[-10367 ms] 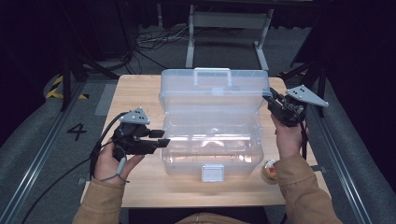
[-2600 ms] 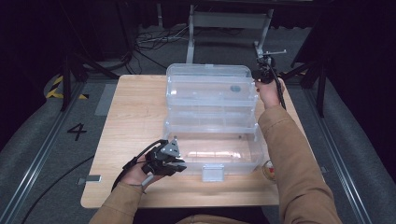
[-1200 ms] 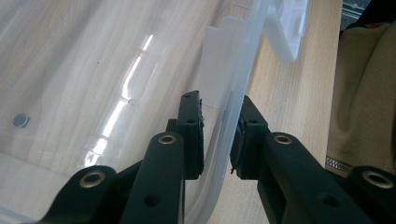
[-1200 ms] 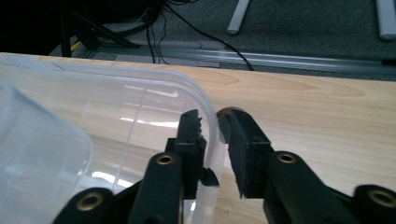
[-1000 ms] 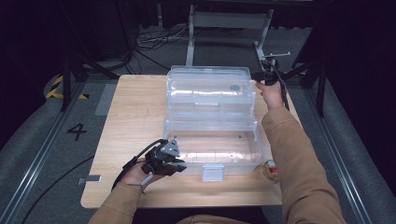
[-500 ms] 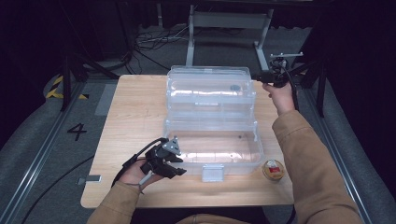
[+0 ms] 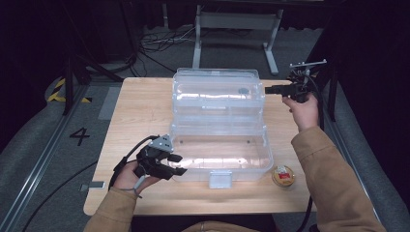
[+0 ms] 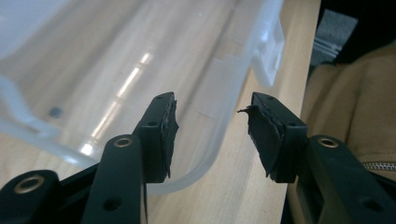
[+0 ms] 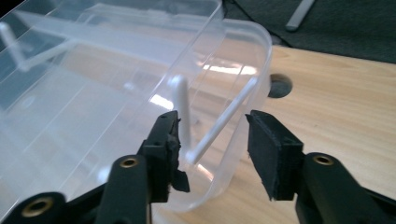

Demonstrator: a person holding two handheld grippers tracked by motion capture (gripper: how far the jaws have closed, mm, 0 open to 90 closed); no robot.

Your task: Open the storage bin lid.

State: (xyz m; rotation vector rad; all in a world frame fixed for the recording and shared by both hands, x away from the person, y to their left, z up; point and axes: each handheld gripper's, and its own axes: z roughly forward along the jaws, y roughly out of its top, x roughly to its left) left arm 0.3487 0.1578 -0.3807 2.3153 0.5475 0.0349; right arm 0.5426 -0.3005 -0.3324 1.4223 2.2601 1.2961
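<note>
A clear plastic box stands open on the wooden table [image 7: 145,104], its base [image 7: 220,154] near me and its lid [image 7: 217,92] tipped back. My left gripper [image 7: 181,164] is at the base's near left corner [image 8: 196,140]. Its jaws have just been opening and now stand wide, the pads [image 8: 168,130] off the plastic. My right gripper [image 7: 269,89] hovers just off the lid's right end. Its jaws [image 9: 212,140] have just been closing a little but stay apart. The lid's corner and a white hinge arm [image 9: 219,123] lie beyond them, untouched.
A small round container with an orange top [image 7: 283,175] sits on the table right of the box's front corner. The box's white latch [image 7: 218,179] hangs at the front. A metal stand [image 7: 237,29] and cables lie on the floor behind the table.
The left jaws have let go of the base's corner and spread. My right gripper has come off the lid's right end and moved right, which uncovers the round container.
</note>
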